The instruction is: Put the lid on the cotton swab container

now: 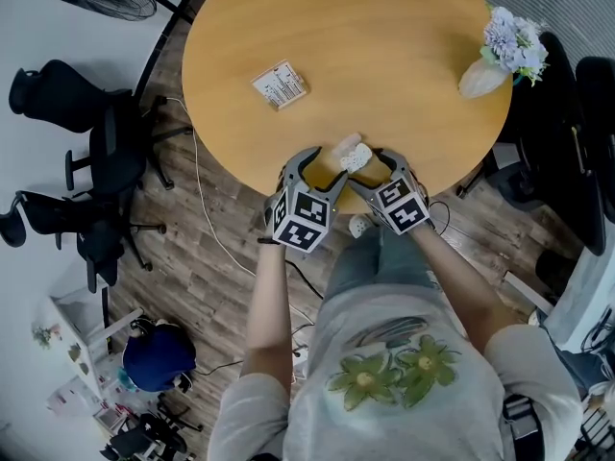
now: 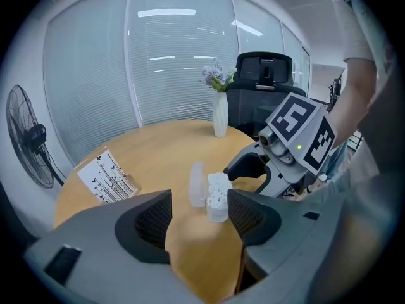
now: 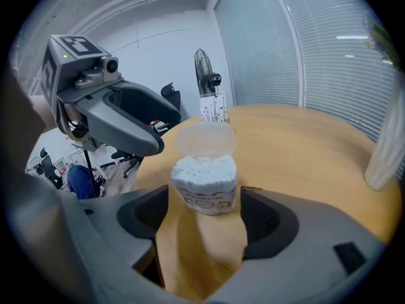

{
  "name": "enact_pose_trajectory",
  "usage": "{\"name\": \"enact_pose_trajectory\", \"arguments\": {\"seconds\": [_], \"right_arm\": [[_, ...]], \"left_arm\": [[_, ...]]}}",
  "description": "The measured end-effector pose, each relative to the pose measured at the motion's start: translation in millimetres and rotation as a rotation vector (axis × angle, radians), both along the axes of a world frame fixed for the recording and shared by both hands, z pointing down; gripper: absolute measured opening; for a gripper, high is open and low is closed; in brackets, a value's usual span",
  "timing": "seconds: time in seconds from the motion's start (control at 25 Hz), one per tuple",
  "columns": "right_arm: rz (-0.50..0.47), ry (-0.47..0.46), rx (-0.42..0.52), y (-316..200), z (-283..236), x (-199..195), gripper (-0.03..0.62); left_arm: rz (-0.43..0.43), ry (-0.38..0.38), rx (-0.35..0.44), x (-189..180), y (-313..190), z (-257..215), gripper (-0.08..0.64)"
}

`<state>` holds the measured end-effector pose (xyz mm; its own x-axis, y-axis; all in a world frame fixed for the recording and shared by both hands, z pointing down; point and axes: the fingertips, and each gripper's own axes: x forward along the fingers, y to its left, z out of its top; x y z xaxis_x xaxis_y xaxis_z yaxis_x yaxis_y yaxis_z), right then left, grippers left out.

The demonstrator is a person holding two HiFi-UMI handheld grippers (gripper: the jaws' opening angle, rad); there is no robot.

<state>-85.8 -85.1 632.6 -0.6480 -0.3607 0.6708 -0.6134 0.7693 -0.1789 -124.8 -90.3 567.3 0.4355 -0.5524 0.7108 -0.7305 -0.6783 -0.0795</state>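
Your forearms reach forward side by side and converge at the near edge of the round wooden table [image 1: 288, 27]. The left gripper [image 1: 323, 166] and right gripper [image 1: 373, 171] angle inward toward each other, their tips close together.

Both sets of jaws stand wide apart and neither has hold of anything. The small clear plastic container packed with white cotton swabs [image 3: 205, 183] stands upright on the table in the gap at your right gripper's jaw tips, with the pads on either side not pressing it. From your left gripper, it sits just ahead of the jaws, nearer the right-hand one.

The round clear plastic lid [image 3: 204, 139] is off. It stands on edge just behind the container, on the side away from your right gripper.
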Motion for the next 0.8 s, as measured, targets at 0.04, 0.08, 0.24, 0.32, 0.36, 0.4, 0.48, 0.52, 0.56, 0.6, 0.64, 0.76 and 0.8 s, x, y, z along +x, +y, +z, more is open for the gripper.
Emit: {"name": "enact_pose_trajectory", "arguments": {"seconds": [0.04,0.08,0.24,0.32,0.36,0.4,0.48,0.52,0.56,0.6,0.64,0.76,0.8], "right_arm": [[0.000,0.000,0.003,0,1,-1,0.364],[-0.001,0.002,0.005,0,1,-2,0.364],[-0.004,0.013,0.006,0,1,-3,0.345],[-0.003,0.015,0.008,0,3,-2,0.345],[-0.001,0.013,0.011,-1,3,-2,0.345],[0.002,0.015,0.013,-1,3,-1,0.343],[0.002,0.021,0.018,-3,3,0,0.313],[-0.001,0.024,0.021,-3,4,1,0.313],[-0.004,0.026,0.022,-3,4,1,0.313],[-0.005,0.025,0.022,-3,5,1,0.313],[-0.004,0.023,0.021,-3,5,1,0.313],[-0.009,0.027,0.024,-4,4,1,0.313],[-0.012,0.030,0.025,-4,4,1,0.313]], "left_arm": [[0.007,-0.003,-0.002,1,0,1,0.275],[0.013,-0.004,-0.004,1,0,1,0.275],[0.028,0.007,-0.017,5,-2,3,0.275],[0.028,0.019,-0.024,7,-3,3,0.259],[0.028,0.024,-0.028,8,-3,4,0.259],[0.028,0.027,-0.030,9,-3,5,0.259],[0.027,0.023,-0.028,10,-5,7,0.259],[0.029,0.019,-0.026,11,-5,8,0.258],[0.032,0.016,-0.024,12,-6,9,0.251],[0.035,0.016,-0.024,13,-6,9,0.239],[0.038,0.016,-0.025,14,-6,10,0.229],[0.037,0.019,-0.025,14,-6,10,0.221],[0.033,0.018,-0.019,14,-6,10,0.199]]}}
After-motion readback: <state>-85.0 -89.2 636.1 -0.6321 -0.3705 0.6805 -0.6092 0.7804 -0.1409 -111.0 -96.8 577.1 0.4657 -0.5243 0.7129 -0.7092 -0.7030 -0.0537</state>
